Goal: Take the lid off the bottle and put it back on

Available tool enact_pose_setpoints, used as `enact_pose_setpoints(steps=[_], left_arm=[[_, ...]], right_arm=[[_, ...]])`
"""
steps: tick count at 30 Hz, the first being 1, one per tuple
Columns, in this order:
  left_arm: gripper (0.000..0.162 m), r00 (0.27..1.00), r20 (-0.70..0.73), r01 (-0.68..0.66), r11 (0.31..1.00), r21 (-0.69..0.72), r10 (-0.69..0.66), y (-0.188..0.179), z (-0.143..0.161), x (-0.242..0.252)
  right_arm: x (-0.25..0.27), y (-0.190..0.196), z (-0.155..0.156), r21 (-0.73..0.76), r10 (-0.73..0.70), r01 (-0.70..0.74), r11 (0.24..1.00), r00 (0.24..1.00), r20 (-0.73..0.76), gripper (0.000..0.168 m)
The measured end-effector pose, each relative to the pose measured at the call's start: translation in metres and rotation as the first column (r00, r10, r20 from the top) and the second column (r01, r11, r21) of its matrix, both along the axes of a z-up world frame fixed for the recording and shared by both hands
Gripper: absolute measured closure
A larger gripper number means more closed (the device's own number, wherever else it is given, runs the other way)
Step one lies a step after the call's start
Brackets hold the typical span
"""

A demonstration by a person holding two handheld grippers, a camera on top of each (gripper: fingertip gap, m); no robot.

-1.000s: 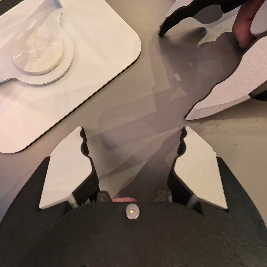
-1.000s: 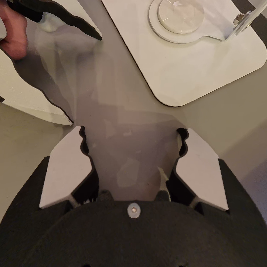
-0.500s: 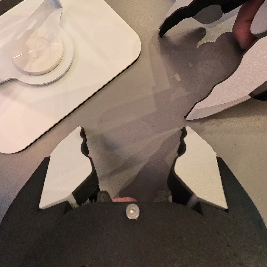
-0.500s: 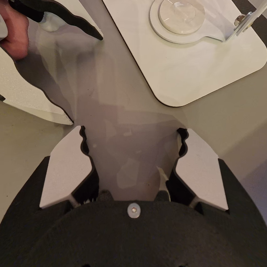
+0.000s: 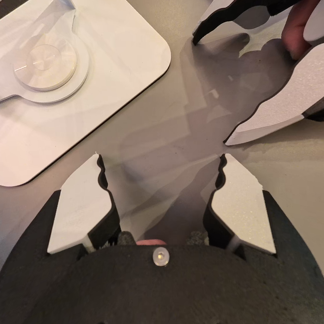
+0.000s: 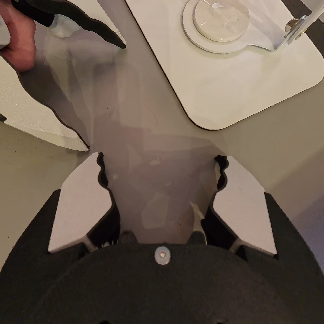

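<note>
No bottle or lid shows in either view. My left gripper [image 5: 160,156] is open and empty, low over the grey table [image 5: 157,114]. My right gripper [image 6: 160,155] is also open and empty over the same table [image 6: 149,105]. The two face each other at an angle, fingertips nearly touching. The right gripper shows at the upper right of the left wrist view [image 5: 212,91]. The left gripper shows at the upper left of the right wrist view [image 6: 105,96]. Both look open there too.
A white board with rounded corners [image 5: 105,87] lies flat on the table and carries a clear round disc [image 5: 45,68]. It also shows in the right wrist view [image 6: 228,87], with the disc [image 6: 220,19] and a clear bracket with a screw [image 6: 289,22]. A person's finger [image 5: 296,35] rests on the right gripper.
</note>
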State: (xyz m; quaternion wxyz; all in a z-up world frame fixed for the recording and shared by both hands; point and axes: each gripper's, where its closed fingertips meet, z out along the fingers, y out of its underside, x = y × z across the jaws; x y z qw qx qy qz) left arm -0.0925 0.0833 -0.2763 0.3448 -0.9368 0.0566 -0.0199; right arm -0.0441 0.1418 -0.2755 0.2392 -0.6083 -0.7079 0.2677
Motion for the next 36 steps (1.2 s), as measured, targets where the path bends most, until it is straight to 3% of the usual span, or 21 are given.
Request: enact_pose_setpoints(steps=[3, 5, 9, 11, 13, 16, 22, 25, 31, 33, 36], left_arm=[[0.042, 0.999, 0.018, 0.032, 0.999, 0.000, -0.032, -0.003, 0.002, 0.004], [0.047, 0.989, 0.080, 0.125, 0.992, 0.016, -0.126, -0.013, 0.013, 0.020], [0.053, 0.971, 0.172, 0.140, 0.977, 0.160, -0.168, -0.047, 0.082, 0.016], [0.061, 0.982, 0.161, 0.059, 0.966, 0.253, -0.103, -0.068, 0.125, -0.010], [0.065, 0.995, 0.084, -0.082, 0.952, 0.295, 0.059, -0.087, 0.156, -0.058], [0.059, 0.958, 0.008, -0.277, 0.919, 0.281, 0.286, -0.109, 0.176, -0.134], [0.053, 0.886, 0.065, -0.464, 0.883, 0.073, 0.460, -0.104, 0.136, -0.225], [0.053, 0.871, 0.086, -0.479, 0.875, -0.063, 0.483, -0.092, 0.103, -0.242], [0.049, 0.866, -0.032, -0.483, 0.819, -0.311, 0.498, -0.088, 0.051, -0.262], [0.063, 0.870, -0.006, -0.464, 0.817, -0.343, 0.492, -0.083, 0.045, -0.261], [0.072, 0.885, -0.112, -0.450, 0.771, -0.450, 0.452, -0.092, 0.027, -0.269]], right_arm=[[0.000, 0.000, 0.000, 0.000, 0.006, -0.006, 1.000, 1.000, -0.001, 0.046], [0.000, 0.000, 0.000, 0.000, 0.009, -0.009, 1.000, 1.000, -0.001, 0.046], [0.000, 0.000, 0.000, -0.001, 0.011, -0.011, 1.000, 1.000, -0.001, 0.047], [0.000, 0.000, 0.000, -0.001, 0.011, -0.011, 1.000, 1.000, -0.001, 0.047], [0.000, 0.000, 0.000, -0.001, 0.011, -0.011, 1.000, 1.000, -0.001, 0.047], [0.000, 0.000, 0.000, -0.001, 0.011, -0.011, 1.000, 1.000, -0.001, 0.047], [0.000, 0.000, 0.000, -0.001, 0.011, -0.011, 1.000, 1.000, -0.001, 0.047], [0.000, 0.000, 0.000, -0.001, 0.011, -0.011, 1.000, 1.000, -0.001, 0.047], [0.000, 0.000, 0.000, -0.001, 0.014, -0.014, 1.000, 1.000, -0.002, 0.047], [0.000, 0.000, 0.000, -0.001, 0.014, -0.014, 1.000, 1.000, -0.002, 0.047], [0.000, 0.001, 0.000, -0.001, 0.014, -0.014, 1.000, 1.000, -0.002, 0.047]])
